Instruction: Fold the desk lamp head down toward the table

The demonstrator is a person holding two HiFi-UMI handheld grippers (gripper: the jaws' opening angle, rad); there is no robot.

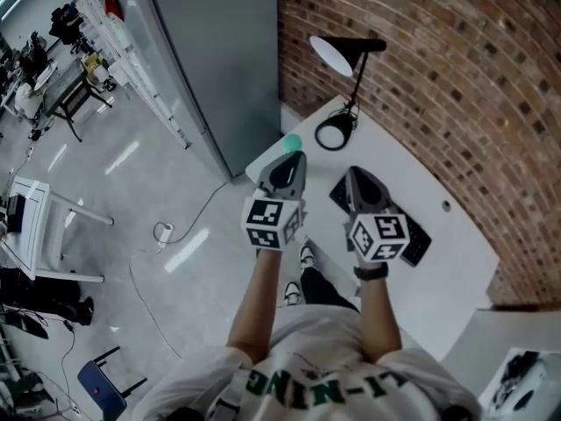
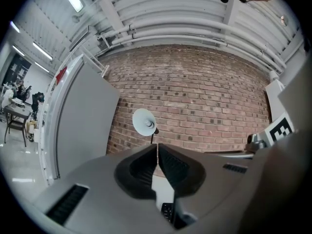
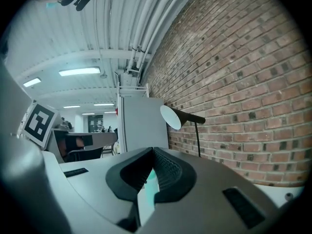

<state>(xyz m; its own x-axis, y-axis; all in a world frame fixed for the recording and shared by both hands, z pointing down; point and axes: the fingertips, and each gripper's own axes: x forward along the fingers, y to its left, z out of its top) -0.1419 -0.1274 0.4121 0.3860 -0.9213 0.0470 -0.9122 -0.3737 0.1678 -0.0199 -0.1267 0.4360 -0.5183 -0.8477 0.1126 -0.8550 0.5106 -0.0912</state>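
Observation:
The desk lamp stands at the table's far end by the brick wall. Its white-lined head [image 1: 333,53] is raised on a thin black stem above a round black base [image 1: 334,132]. Both grippers are held side by side short of the lamp and touch nothing. My left gripper [image 1: 294,156] is shut and empty, and the lamp head [image 2: 144,122] shows just above its closed tips [image 2: 157,146]. My right gripper [image 1: 353,175] also has its tips together [image 3: 152,151] with nothing held. The lamp head [image 3: 170,117] is up and right of them.
A black keyboard [image 1: 416,239] lies on the white table [image 1: 456,270] under the right gripper. A small teal object [image 1: 290,142] sits at the table's far left corner. A grey cabinet [image 1: 219,60] stands left of the lamp. The floor drops away on the left.

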